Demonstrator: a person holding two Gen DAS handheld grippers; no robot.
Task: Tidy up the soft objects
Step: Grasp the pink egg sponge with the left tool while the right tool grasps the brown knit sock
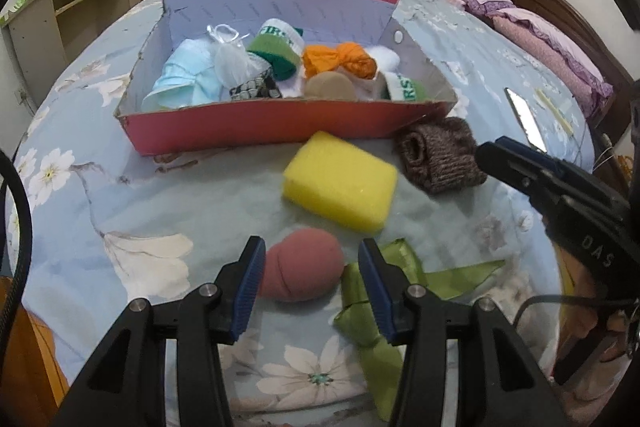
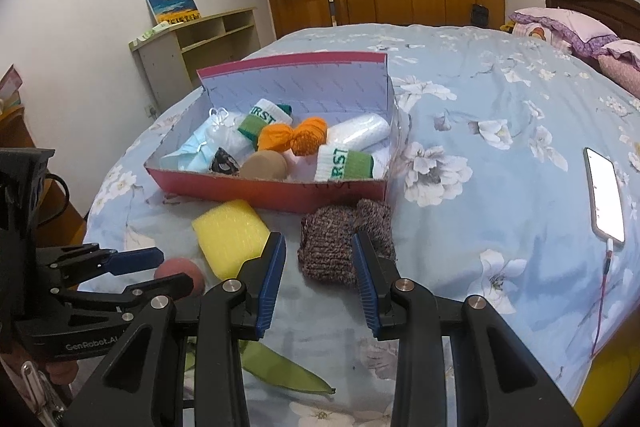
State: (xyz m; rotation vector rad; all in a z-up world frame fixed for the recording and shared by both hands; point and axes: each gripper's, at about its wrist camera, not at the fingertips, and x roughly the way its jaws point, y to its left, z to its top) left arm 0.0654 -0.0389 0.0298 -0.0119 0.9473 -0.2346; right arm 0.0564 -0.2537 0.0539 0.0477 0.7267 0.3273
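Your left gripper (image 1: 311, 263) hangs with jaws apart around the pink sponge ball (image 1: 305, 269), pads not pressing it, so nothing is held. Your right gripper (image 2: 319, 259) stands parted and empty just short of the brown knit roll (image 2: 340, 247), lined up to straddle it. The yellow sponge (image 1: 340, 181) lies between both and the red box (image 1: 260, 125), whose low near wall you must clear. The green ribbon (image 1: 368, 311) lies close beside your left jaw; the bedspread (image 2: 500, 99) to the right is open.
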